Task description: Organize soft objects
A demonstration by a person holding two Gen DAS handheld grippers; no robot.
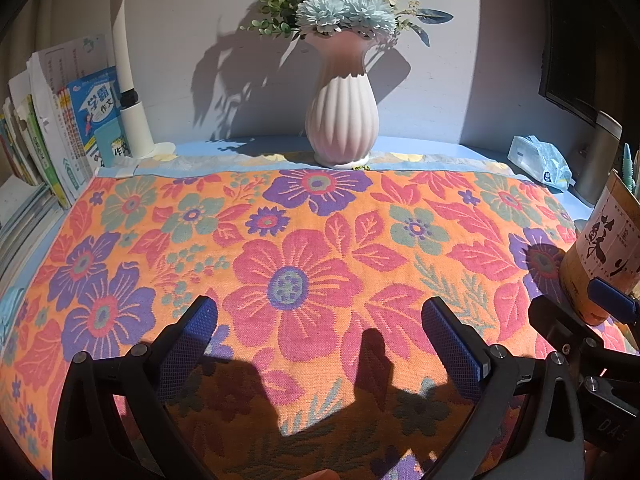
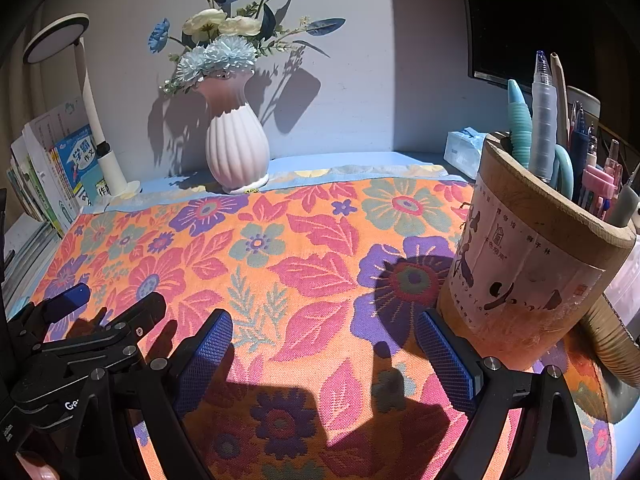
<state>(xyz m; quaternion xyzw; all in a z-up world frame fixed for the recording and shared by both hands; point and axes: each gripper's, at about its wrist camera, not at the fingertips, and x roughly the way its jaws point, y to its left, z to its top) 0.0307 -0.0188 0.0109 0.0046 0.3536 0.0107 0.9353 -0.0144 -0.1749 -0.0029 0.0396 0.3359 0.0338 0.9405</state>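
Two tools are in your hands, and both stand released with nothing between their blue pads; your left tool (image 1: 320, 320) hovers over a large pink flower of the floral towel (image 1: 304, 240), its fingers spread wide above the cloth; your right tool (image 2: 324, 336) hangs just beside it, spread equally wide, with its right finger close against the foot of the wooden pen holder (image 2: 532, 264); whether that finger touches the holder you cannot tell from here. The towel, the soft thing you are to tidy, lies spread flat across the tabletop (image 1: 472, 152), covering nearly all of it, orange with pink, purple and green blooms; its far edge shows a pale blue border. At that far edge a ribbed pink vase (image 1: 342, 120) stands upright holding blue and cream artificial flowers (image 1: 340, 4); to the left a white desk lamp (image 2: 96, 120) rises beside a row of books (image 1: 64, 132) standing on end; at the far right a soft tissue pack (image 1: 540, 160) lies on the bare tabletop near a dark monitor (image 1: 576, 60); the holder is crowded with pens and scissors; strong sunlight throws the tools' shadows onto the near cloth.
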